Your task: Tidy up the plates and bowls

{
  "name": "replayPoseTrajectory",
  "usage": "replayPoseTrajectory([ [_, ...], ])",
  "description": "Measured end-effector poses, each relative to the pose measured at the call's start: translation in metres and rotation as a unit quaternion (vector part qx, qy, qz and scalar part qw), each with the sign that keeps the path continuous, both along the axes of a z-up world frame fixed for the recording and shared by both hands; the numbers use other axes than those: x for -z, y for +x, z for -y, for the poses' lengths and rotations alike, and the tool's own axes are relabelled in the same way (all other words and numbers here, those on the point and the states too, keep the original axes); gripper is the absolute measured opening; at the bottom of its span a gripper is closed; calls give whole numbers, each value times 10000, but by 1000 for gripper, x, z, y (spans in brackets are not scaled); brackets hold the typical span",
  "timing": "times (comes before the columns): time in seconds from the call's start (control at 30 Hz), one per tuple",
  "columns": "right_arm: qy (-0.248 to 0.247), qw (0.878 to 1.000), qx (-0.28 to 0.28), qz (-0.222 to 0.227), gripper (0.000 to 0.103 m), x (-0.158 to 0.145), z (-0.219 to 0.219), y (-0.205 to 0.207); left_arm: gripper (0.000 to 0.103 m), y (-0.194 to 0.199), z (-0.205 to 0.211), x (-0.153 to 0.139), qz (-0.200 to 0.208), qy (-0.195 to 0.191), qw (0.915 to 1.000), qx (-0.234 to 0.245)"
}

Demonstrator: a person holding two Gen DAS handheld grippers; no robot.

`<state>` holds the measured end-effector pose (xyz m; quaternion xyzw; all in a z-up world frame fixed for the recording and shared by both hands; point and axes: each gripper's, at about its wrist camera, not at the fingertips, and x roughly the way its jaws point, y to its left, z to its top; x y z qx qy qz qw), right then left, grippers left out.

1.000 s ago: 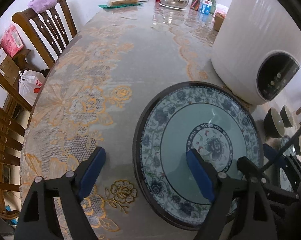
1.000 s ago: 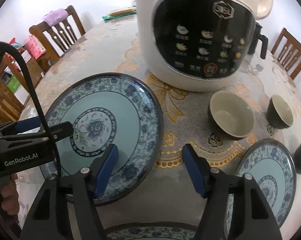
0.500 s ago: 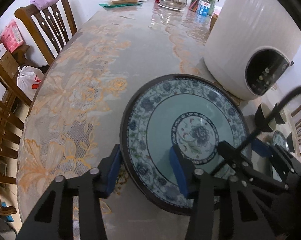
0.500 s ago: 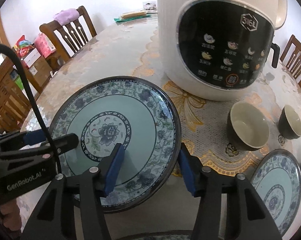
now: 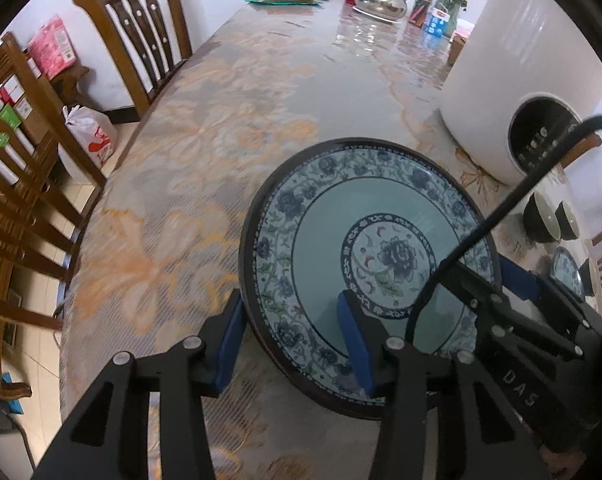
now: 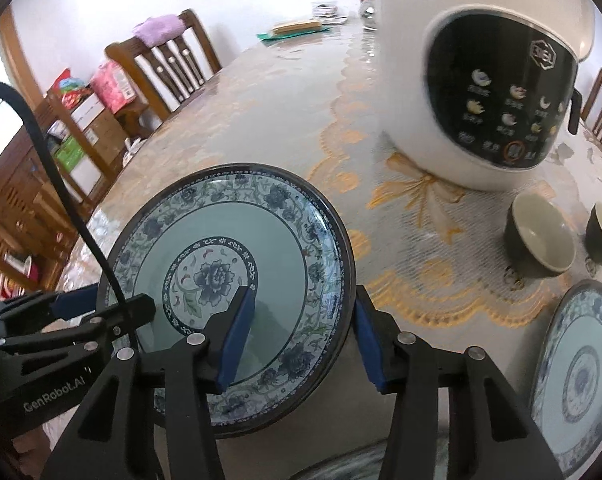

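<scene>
Currently: large patterned plate (image 5: pixel 365 264), carried over the bench (image 5: pixel 205 152), opposite rims clenched between fingers of left gripper (image 5: pixel 293 344) and right gripper (image 6: pixel 301 340), apparently for steadiness; jaws just closed.

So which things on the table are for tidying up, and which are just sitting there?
For the job: big blue flowered plate, held by both the left gripper and right gripper; second blue plate; dark bowls.

Just sitting there: white cooker, steel kettle, pencil cup, wooden chair.
</scene>
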<state>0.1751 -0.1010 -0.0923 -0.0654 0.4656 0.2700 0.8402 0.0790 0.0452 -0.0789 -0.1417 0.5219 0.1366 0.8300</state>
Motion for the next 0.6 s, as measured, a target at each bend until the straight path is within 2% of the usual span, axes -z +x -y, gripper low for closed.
replayPoseTrajectory([
  [0.13, -151, 9997, -162, 72, 51, 1, -11, -22, 49, -21, -2, 0, -11, 11, 10000, -57],
  [0.3, -100, 9994, -281, -167, 51, -1, -17, -50, 49, -56, -8, -1, -95, 3, 10000, 14],
  [0.6, -389, 9970, -432, -516, 51, 0, -12, -105, 49, -106, 4, -4, -264, 91, 9977, 623],
])
